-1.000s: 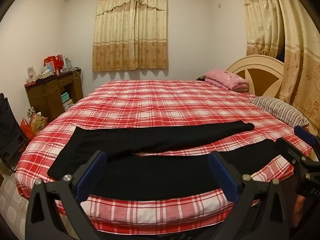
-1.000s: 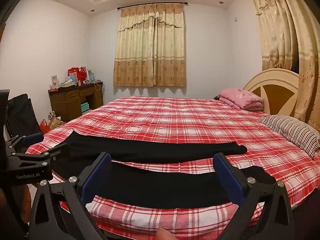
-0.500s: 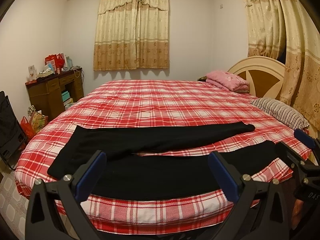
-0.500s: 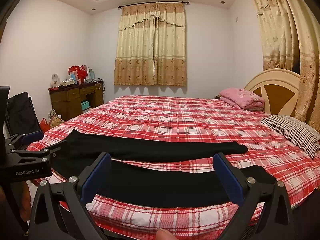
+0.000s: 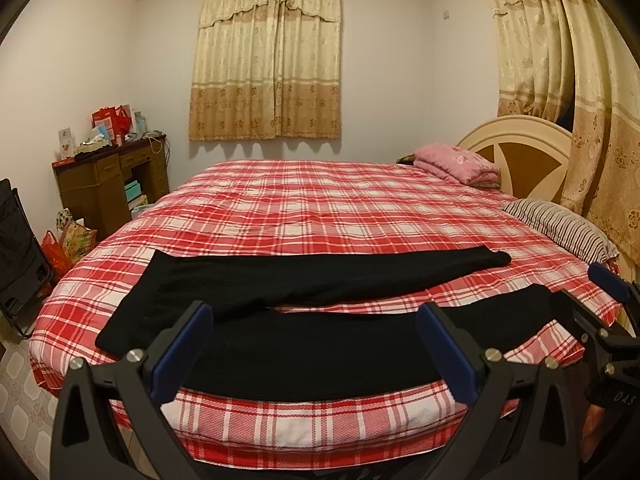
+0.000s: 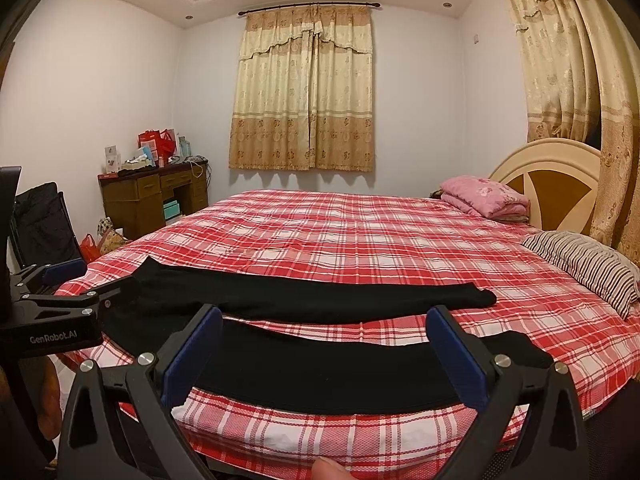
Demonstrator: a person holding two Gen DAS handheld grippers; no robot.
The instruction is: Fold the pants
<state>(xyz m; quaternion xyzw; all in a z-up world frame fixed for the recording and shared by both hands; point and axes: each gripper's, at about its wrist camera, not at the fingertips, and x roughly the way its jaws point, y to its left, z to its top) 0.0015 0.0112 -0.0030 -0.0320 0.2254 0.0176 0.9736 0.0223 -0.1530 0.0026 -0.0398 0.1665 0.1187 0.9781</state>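
Note:
Black pants (image 5: 320, 312) lie flat near the front edge of a bed with a red plaid cover (image 5: 320, 208), waist to the left, two legs spread apart to the right. They also show in the right wrist view (image 6: 320, 332). My left gripper (image 5: 314, 348) is open and empty, held just before the bed edge over the near leg. My right gripper (image 6: 324, 354) is open and empty, likewise before the near leg. Each gripper shows at the edge of the other's view: the right one (image 5: 600, 320), the left one (image 6: 72, 300).
A striped pillow (image 5: 560, 228) and a folded pink blanket (image 5: 456, 164) lie at the head of the bed by the headboard (image 5: 520, 152). A wooden desk (image 5: 112, 180) with clutter and bags (image 5: 72, 240) stands at the left wall. A dark chair (image 5: 16, 248) is far left.
Both grippers have drifted slightly; the views shifted a little. The pants have not moved and both grippers stay open.

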